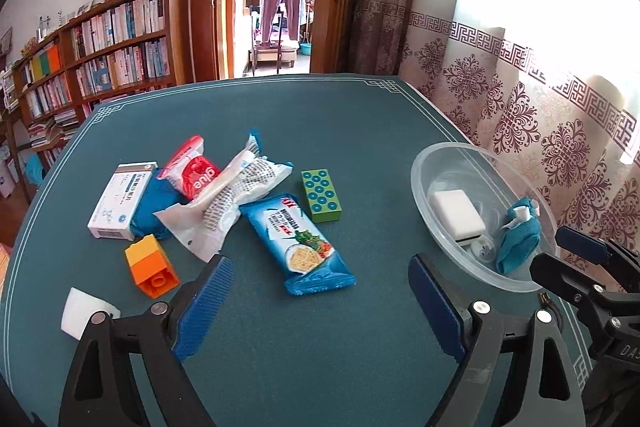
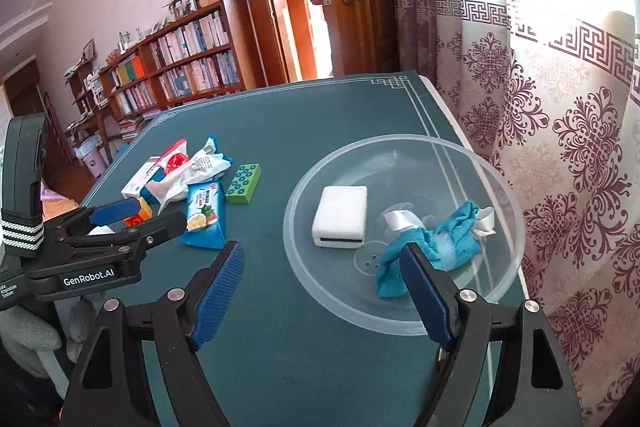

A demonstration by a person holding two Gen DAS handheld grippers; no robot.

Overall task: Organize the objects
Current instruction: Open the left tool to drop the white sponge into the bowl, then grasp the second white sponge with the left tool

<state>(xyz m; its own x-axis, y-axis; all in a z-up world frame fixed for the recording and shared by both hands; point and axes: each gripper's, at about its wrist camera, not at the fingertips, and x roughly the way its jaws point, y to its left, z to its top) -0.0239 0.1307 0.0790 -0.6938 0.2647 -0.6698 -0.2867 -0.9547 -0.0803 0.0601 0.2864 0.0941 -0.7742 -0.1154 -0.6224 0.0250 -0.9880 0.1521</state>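
clear plastic bowl (image 2: 496, 183) near table's right edge holds white sponge block (image 2: 341, 221), crumpled teal cloth (image 2: 430, 247). toward left edge, unsorted: blue cracker packet (image 1: 298, 243), green studded brick (image 1: 321, 195), orange brick (image 1: 151, 265), white medicine box (image 1: 120, 201), wrappers. left gripper (image 1: 320, 303), right gripper (image 2: 322, 291) spread, empty. task judged barely begun.

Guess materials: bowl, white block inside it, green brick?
Bowl: clear glossy plastic, table visible through its wall. White block: matte, soft-edged, likely foam sponge. Green brick: hard moulded plastic with round studs, slight sheen.
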